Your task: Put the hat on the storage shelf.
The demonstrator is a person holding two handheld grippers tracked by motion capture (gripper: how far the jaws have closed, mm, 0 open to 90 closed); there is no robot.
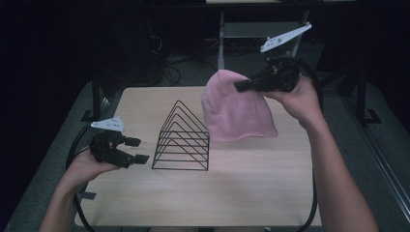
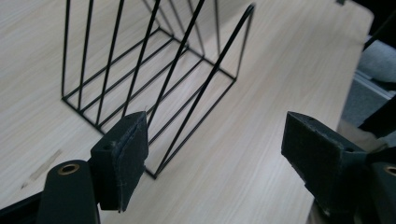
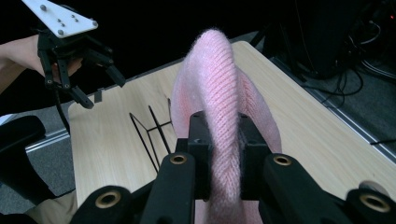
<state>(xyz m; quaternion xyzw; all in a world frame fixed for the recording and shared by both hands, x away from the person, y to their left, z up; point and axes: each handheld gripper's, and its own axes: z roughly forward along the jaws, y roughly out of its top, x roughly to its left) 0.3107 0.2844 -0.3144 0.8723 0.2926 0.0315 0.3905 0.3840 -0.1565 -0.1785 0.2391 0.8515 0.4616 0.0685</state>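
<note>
Pinched tight in the right hand-held gripper [image 3: 223, 163], a pink knit beanie [image 3: 219, 93] hangs lifted above the far right part of the pale wood worktop [image 1: 241, 193], its fold clamped between the black jaws. At left, the left hand-held gripper [image 1: 135, 150] is held low with jaws spread wide and gripping nothing, just beside a black wire file rack [image 1: 183, 140] standing mid-worktop.

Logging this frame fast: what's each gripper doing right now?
Left gripper: open, holding nothing, beside the black wire rack.
Right gripper: shut on the pink knit beanie, held up above the table.
</note>
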